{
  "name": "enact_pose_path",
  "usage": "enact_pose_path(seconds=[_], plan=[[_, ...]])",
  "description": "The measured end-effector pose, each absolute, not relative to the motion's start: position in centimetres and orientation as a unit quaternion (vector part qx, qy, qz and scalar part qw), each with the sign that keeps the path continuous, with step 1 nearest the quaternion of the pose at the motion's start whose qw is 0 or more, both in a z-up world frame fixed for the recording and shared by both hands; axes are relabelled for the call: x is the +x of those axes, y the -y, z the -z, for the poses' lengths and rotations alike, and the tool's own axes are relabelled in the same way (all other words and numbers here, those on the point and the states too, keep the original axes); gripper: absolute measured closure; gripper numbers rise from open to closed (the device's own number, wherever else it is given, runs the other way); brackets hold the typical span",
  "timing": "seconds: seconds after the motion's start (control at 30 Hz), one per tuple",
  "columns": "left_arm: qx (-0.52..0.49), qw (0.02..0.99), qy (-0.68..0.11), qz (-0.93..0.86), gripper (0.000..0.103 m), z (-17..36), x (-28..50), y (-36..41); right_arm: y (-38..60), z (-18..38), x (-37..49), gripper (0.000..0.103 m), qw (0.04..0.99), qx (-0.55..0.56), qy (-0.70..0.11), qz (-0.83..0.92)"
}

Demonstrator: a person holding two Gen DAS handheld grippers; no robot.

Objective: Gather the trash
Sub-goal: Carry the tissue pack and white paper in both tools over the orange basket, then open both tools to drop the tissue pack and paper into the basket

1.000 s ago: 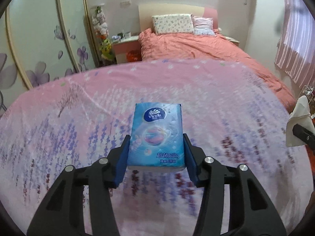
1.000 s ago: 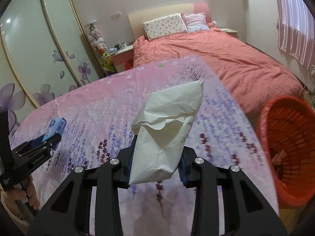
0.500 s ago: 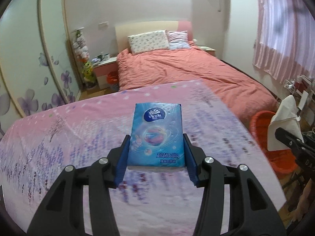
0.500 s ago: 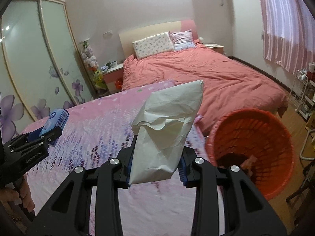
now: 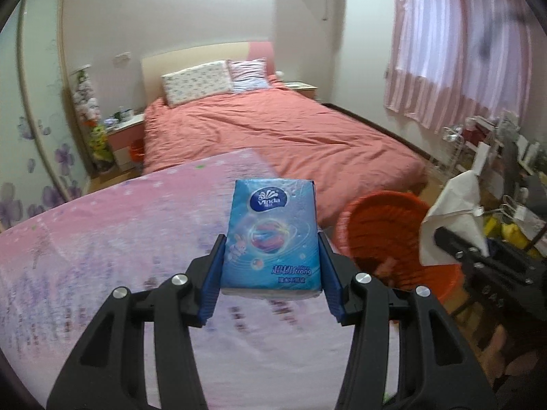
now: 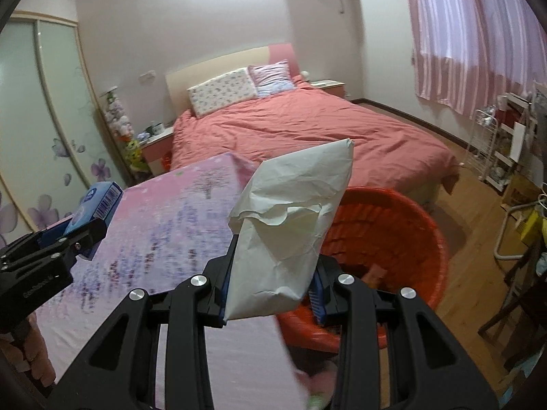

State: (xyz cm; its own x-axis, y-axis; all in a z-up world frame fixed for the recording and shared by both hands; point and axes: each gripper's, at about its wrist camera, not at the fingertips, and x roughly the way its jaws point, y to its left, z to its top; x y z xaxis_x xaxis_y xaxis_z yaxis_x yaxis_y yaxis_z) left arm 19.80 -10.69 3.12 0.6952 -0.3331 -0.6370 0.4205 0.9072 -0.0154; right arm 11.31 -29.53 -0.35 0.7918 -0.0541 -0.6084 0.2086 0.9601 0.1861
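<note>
Left wrist view: the left claw (image 5: 271, 270) is clamping a blue tissue pack (image 5: 271, 232) between its blue pads, above the pink flowered counter (image 5: 102, 239).
Tissue pack: glossy blue wrapper showing a white-lettered logo and a swirl print.
Right wrist view: the right claw (image 6: 271, 287) is gripping a crumpled white paper bag (image 6: 290, 225), its upper end sticking out past the fingers.
Basket: an orange basket (image 6: 410, 225) is standing on the wooden floor just beside the counter's edge, partly hidden behind the paper bag.
Room: a bed (image 6: 307, 133) with a salmon cover is lying beyond, pink striped curtains (image 6: 478, 41) hanging at the right.
</note>
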Motion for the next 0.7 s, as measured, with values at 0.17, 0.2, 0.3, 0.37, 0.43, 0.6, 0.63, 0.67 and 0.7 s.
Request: enact_pose_path(seconds=[0.17,0.2,0.3,0.37,0.43,0.6,0.63,0.67,0.7], plan=[[0.067,0.907,-0.333,0.248,0.053,-2.5,19.4,15.1,31.9,1.1,11.5,0.067,0.936,0.122,-0.317,0.093],[0.066,0.904,-0.335,0.257,0.053,-2.3,19.4,16.1,32.5,1.3,11.5,0.067,0.935,0.124,-0.318,0.097],[0.064,0.895,-0.341,0.281,0.053,-1.6,19.5,18.6,33.8,1.9,11.7,0.067,0.933,0.127,-0.32,0.106],[0.064,0.89,-0.345,0.292,0.053,-1.0,19.5,20.0,34.5,2.3,11.8,0.067,0.932,0.129,-0.322,0.11],[0.064,0.884,-0.35,0.303,0.053,-0.2,19.8,21.4,35.3,2.7,12.1,0.067,0.93,0.13,-0.324,0.116],[0.069,0.874,-0.361,0.318,0.053,1.5,20.8,24.0,37.0,3.5,12.2,0.067,0.927,0.14,-0.326,0.124],[0.072,0.873,-0.362,0.319,0.053,1.9,21.1,24.6,37.4,3.7,12.4,0.067,0.926,0.143,-0.327,0.126],[0.074,0.872,-0.364,0.32,0.052,2.2,21.2,25.0,37.7,3.8,12.4,0.067,0.925,0.146,-0.327,0.127],[0.076,0.869,-0.367,0.322,0.052,2.6,21.6,25.5,38.1,4.0,12.6,0.067,0.924,0.15,-0.327,0.127]])
